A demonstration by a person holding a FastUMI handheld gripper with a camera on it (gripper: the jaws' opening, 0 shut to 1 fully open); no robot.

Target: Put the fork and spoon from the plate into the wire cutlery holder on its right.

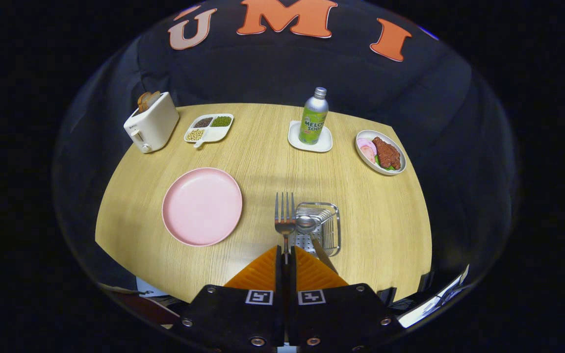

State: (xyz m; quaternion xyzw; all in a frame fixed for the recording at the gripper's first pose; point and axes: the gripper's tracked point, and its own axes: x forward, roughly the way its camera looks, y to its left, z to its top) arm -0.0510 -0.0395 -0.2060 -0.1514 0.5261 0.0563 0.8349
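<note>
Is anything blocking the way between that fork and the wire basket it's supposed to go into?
Nothing visible does. The fingers are shut on the fork, held just left of the wire cutlery holder. The spoon already sits inside the holder, but open room shows around it.

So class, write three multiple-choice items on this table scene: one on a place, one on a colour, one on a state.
1. Where is the spoon?
A. On the plate
B. In the wire holder
C. Beside the toaster

2. What colour is the plate?
A. Pink
B. Blue
C. Green

3. What is the gripper doing?
A. Open over the plate
B. Shut on the fork
C. Shut on the bottle

Answers: 1 B, its bowl lies inside the wires; 2 A, the bare plate is pink; 3 B, both fingers press the fork's handle.
</note>
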